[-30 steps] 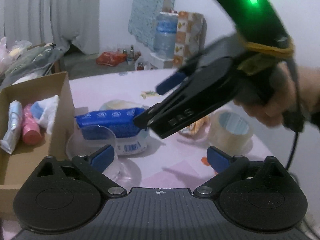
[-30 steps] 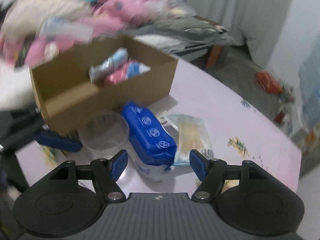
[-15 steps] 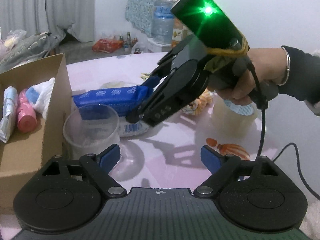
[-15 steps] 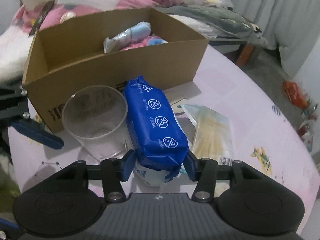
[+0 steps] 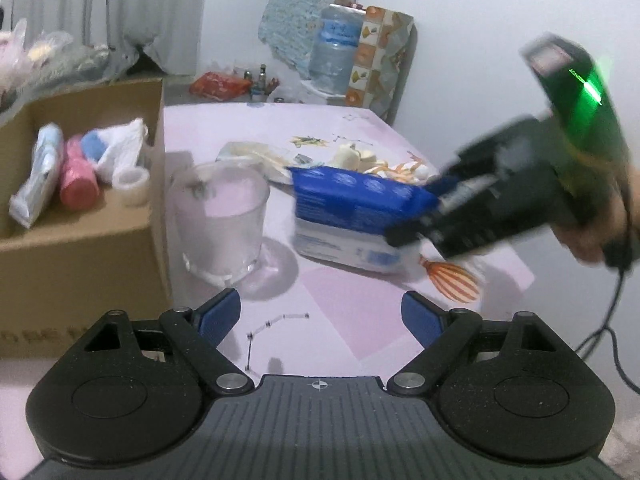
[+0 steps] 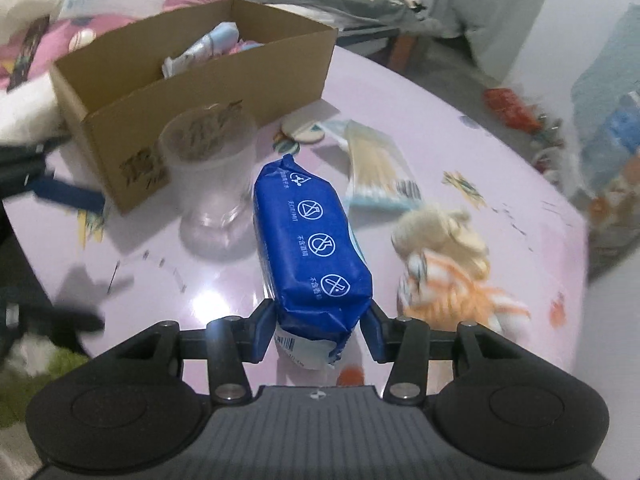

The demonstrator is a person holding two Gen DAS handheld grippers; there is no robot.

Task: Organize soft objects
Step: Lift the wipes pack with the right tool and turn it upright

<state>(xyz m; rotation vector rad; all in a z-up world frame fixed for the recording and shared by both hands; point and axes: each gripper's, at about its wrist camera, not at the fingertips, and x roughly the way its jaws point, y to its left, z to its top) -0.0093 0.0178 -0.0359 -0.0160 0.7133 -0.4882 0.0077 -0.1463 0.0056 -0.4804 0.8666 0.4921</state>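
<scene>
Right gripper [image 6: 316, 330]: jaws closing, one blue pad on each side of the near end of the blue wipes pack [image 6: 310, 254]; both pads appear pressed against the wrapper, pinching it. In the left wrist view the same gripper [image 5: 412, 216] comes in from the right, blurred, gripping the pack's right end [image 5: 360, 196]; a hand [image 5: 600, 228] holds its handle, and a green light shows on its top.

The pack lies lengthwise on the pink table [image 6: 420, 112], just beside the clear glass cup [image 6: 210, 184], which stands upright on its left; whether the two touch cannot be told.

Left gripper [image 5: 320, 316]: jaws spread wide, nothing between the pads, only bare table beneath; it hangs near the cup [image 5: 220, 220] and the cardboard box [image 5: 80, 256].

The box [image 6: 208, 76] sits beyond the cup at the table's far side; inside, in the left wrist view: a pink roll [image 5: 76, 180], a pale blue packet [image 5: 38, 176], a white cloth bundle [image 5: 120, 152] and a small roll of tape [image 5: 132, 180].

To the right of the pack lies a cream and orange plush toy [image 6: 448, 264], blurred; beyond the pack, a clear packet of cotton swabs [image 6: 376, 164] lies flat on the table, near the box.
</scene>
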